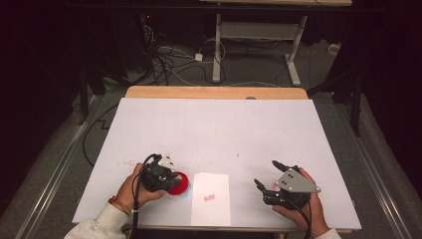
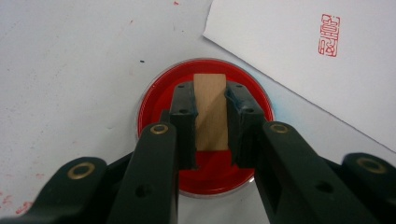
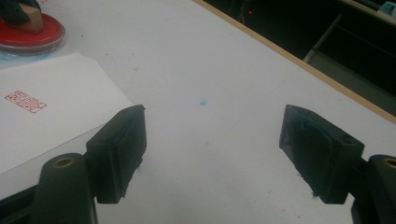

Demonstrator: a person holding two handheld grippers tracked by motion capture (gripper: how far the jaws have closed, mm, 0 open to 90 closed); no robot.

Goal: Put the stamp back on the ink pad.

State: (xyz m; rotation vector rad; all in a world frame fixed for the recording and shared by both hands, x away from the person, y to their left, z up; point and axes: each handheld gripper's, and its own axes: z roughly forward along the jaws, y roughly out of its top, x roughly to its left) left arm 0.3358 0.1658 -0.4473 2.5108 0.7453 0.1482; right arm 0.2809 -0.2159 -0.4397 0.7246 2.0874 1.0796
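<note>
In the left gripper view a small wooden stamp block (image 2: pixel 211 112) stands on a round red ink pad (image 2: pixel 154 107), and my left gripper (image 2: pixel 211 100) is shut on the block. From above, that left gripper (image 1: pixel 166 179) sits over the ink pad (image 1: pixel 182 185) near the table's front left. A white sheet of paper (image 1: pixel 211 209) with a red seal print (image 1: pixel 209 198) lies just right of the pad. My right gripper (image 1: pixel 266 174) rests open at the front right, with nothing between its jaws. In its own view the right gripper (image 3: pixel 212 133) has bare table between its fingers.
The white table cover (image 1: pixel 214 129) has faint red smudges near the left front. A wooden table edge (image 1: pixel 214 92) runs along the back. Cables and a desk frame stand on the floor beyond.
</note>
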